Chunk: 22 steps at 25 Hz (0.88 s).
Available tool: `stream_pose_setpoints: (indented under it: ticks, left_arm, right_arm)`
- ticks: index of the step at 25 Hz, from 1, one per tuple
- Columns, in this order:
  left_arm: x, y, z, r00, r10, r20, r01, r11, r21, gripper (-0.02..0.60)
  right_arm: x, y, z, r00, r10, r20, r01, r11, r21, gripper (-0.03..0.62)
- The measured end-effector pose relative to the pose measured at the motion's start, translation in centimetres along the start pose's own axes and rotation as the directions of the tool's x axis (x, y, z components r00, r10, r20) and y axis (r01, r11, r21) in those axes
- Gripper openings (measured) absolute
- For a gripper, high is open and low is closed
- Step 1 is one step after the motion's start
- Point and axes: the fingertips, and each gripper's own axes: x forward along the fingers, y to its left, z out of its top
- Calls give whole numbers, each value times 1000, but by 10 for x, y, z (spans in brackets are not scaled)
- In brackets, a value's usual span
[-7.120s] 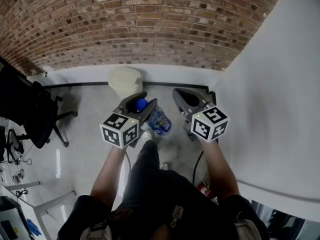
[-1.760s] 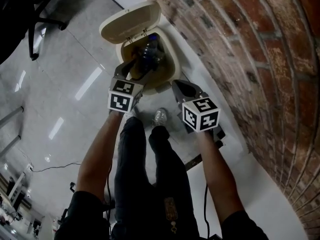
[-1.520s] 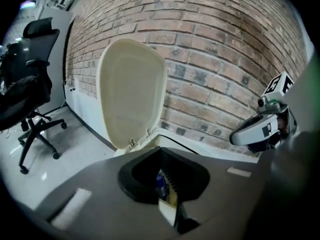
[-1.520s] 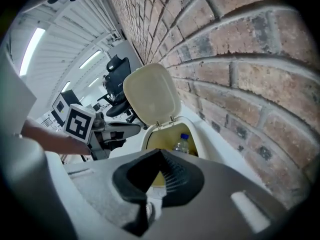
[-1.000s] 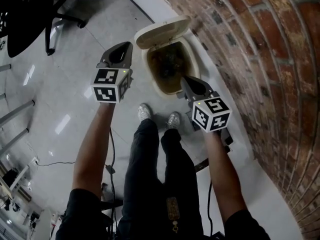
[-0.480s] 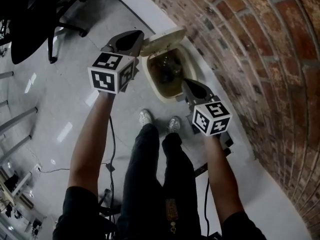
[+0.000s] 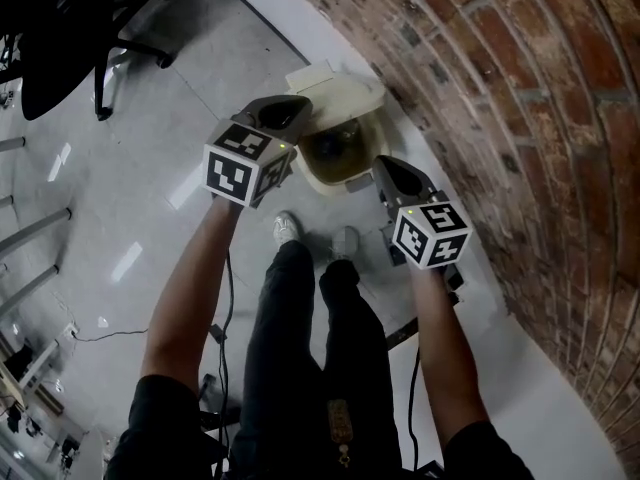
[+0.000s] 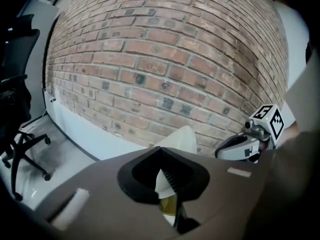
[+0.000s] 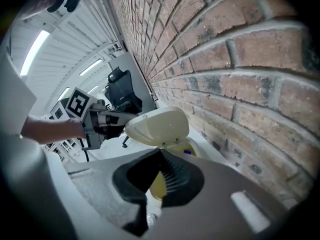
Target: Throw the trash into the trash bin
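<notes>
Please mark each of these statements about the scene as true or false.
1. The trash bin stands close to the brick wall. True.
2. The left gripper is carrying a bottle. False: its jaws are together with nothing between them.
3. The bin's lid lies fully shut. False: it is raised partway, and the bin's opening shows beneath it.
4. A black office chair stands on the floor away from the wall. True.
</notes>
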Motion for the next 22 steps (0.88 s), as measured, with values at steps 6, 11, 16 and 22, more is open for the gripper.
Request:
stream_pose_setpoints:
  ticks: [6,11,16,22]
  left_arm:
    - [16,-34,-48,994,-39,-98,41,999,13,5]
    - [32,-49,-84,985,-39,-166,39,999,-5,5]
    - [50,-57,-119,972,-18,-233,7,999,-49,5]
    - [66,-62,-152,959,-15,-283,-15,995,-103,5]
  right_arm:
    - [-4,-16,-5,1000,-24,1,24,1000,2,3]
    - [7,-26,-17,999,-25,-35,24,1000,-17,3]
    - [32,-40,-49,992,-9,-126,9,1000,-2,3]
    - [55,-59,-88,976,-18,-218,20,1000,9,3]
